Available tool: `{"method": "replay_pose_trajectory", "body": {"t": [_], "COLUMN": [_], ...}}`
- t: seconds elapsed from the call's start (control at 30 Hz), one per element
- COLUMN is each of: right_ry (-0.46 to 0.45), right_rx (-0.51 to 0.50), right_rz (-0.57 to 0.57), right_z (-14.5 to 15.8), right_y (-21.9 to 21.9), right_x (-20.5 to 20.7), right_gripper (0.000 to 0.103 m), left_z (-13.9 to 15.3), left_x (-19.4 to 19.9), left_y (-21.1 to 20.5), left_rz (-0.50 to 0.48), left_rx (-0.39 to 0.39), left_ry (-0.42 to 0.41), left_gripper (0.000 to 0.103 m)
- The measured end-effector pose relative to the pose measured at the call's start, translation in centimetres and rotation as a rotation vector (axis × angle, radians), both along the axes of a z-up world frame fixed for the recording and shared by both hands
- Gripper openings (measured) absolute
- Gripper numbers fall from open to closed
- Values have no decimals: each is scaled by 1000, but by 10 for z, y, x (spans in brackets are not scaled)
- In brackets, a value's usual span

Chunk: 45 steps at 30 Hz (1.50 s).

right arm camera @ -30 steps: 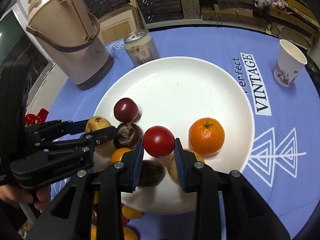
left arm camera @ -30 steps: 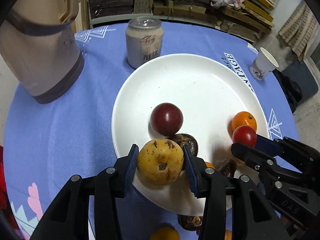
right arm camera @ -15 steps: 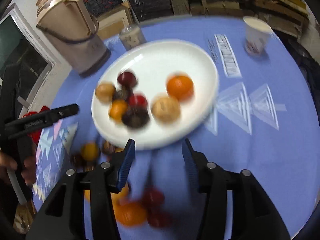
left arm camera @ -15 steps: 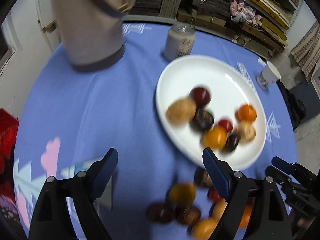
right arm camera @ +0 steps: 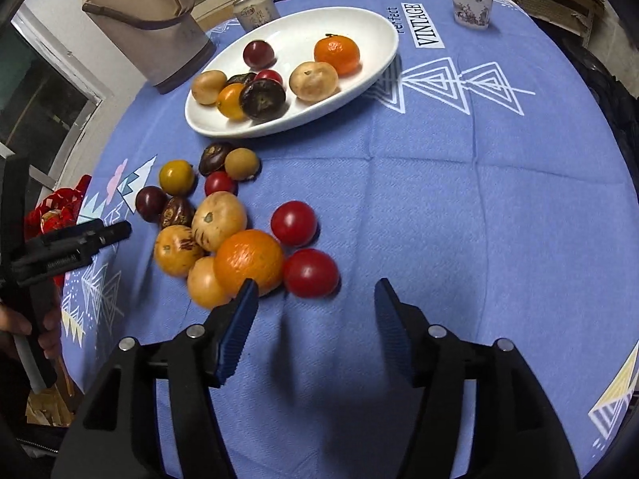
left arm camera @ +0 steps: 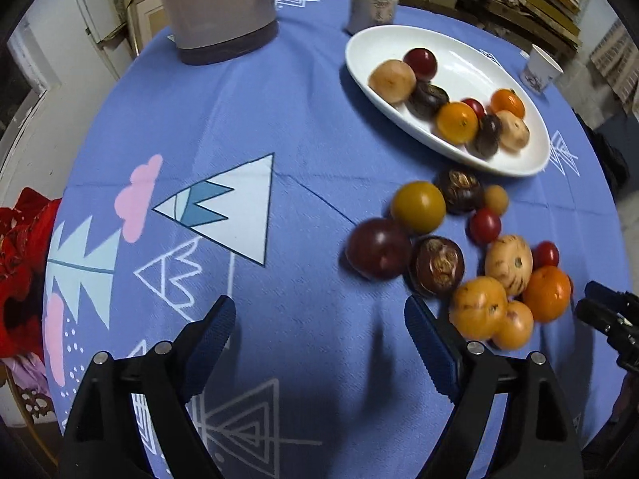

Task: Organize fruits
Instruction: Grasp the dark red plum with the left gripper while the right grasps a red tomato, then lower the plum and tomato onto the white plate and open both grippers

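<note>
Change since one second ago: both grippers, then each clamped on a fruit over the plate, have let go and pulled back toward the near side of the table; the pale yellow fruit and the small red one now lie on the plate.

Left wrist view.
- Left gripper (left arm camera: 319, 335): jaws spread wide, empty, above bare blue tablecloth (left arm camera: 279, 127).
- White plate (left arm camera: 355, 56): far right, holding about eight fruits, the pale yellow fruit (left arm camera: 392, 81) at its near-left rim.
- Loose fruit pile (left arm camera: 459, 255): on the cloth between plate and gripper, a dozen or so pieces touching one another; nearest the jaws a dark red plum (left arm camera: 377, 248) and a brown wrinkled fruit (left arm camera: 438, 266).
- Thermos base, can, paper cup: far edge.

Right wrist view.
- Right gripper (right arm camera: 315, 319): jaws apart, holding nothing; left finger tip just beside a large orange (right arm camera: 248, 260).
- Two red tomatoes (right arm camera: 310, 272) lie right of the orange, slightly apart from the pile.
- Fruits look firm, round, smooth, likely to roll.

Step in hand (judged): between placements, returning for the next pair; roughly a third done. Next move calls for centring each open jaw pair on an outer fruit, without nudging its neighbours.
</note>
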State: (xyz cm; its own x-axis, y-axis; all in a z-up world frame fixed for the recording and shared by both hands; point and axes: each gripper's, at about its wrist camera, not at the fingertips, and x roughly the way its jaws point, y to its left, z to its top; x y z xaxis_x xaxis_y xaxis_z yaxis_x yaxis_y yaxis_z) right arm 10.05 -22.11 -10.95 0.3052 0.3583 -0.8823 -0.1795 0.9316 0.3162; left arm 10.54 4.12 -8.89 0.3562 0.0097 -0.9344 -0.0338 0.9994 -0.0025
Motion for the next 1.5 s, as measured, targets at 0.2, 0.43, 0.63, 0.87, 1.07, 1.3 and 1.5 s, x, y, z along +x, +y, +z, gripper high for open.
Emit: {"method": "replay_pose_trajectory", "body": {"t": [0.2,0.43,0.63,0.87,1.07,1.3,1.5], "right_ry": [16,40,50,22,-26,-25,-72], "right_rx": [9,3,-4,-69,-95,-51,-12], "right_rz": [-15,-49,-38,76,120,101,51], "right_z": [-4,-10,-16,-25,-24,-12,13], "right_y": [-4,-14,-9,15,23,12,-3], "right_x": [-12,-21,-15,2,20,29,33], "right_gripper": [62,63,63,35,32,31,31], "left_z": [-8,-26,-32,-30,-29,-23,12], "left_x": [11,39,50,54,50,49,36], "left_y": [-1,-6,-21,-13,0,7,21], "left_rz": [24,30,-71,-76,-64,-6,-6], "left_rx": [-49,-91,20,-55,-114,-153,-159], "left_ry": [11,63,41,39,35,44,-16], "left_gripper": [86,73,51,40,40,39,39]}}
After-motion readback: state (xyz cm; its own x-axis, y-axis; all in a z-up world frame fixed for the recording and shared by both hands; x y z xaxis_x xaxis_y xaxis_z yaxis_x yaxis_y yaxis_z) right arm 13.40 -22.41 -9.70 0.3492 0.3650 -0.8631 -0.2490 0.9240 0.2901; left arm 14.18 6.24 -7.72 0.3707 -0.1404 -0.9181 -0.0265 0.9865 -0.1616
